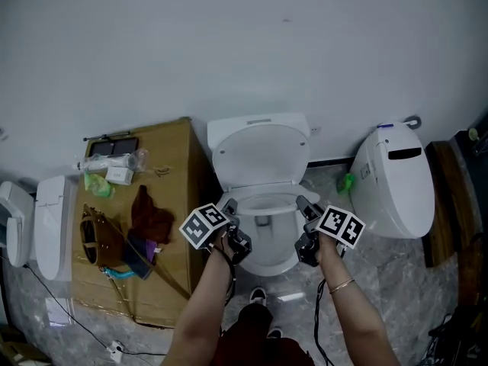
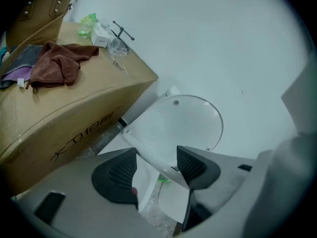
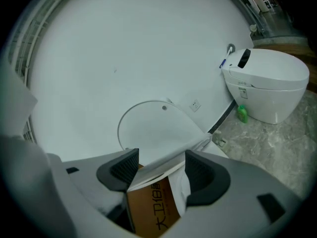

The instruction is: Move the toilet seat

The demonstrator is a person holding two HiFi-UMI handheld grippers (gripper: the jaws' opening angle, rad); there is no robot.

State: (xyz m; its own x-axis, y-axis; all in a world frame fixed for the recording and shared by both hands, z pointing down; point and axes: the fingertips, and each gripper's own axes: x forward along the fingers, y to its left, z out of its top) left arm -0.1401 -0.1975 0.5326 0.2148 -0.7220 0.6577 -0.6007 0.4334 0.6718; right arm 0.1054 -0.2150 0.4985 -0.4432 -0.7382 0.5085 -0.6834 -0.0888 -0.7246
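At the far left a white plastic toilet unit [image 1: 47, 223] stands on the grey marble floor [image 1: 396, 280]. Right of it, a large brown cardboard box [image 1: 177, 197] carries a clear plastic bottle [image 1: 114, 162], a tan leather handbag [image 1: 99, 239] and a maroon cloth [image 1: 151, 216]. In the middle stands a white ceramic toilet [image 1: 267, 261], its round white lid [image 1: 259, 152] raised against the far wall. The white oval toilet seat [image 1: 290, 197] lies over its bowl. The left gripper [image 2: 157, 155] has its fingers apart, with the seat's left rim passing between them. The right gripper [image 3: 162, 156] has its fingers clamped on the seat's right rim. Further right stands a second white toilet [image 1: 393, 181], with a small green bottle [image 1: 347, 181] beside its base.
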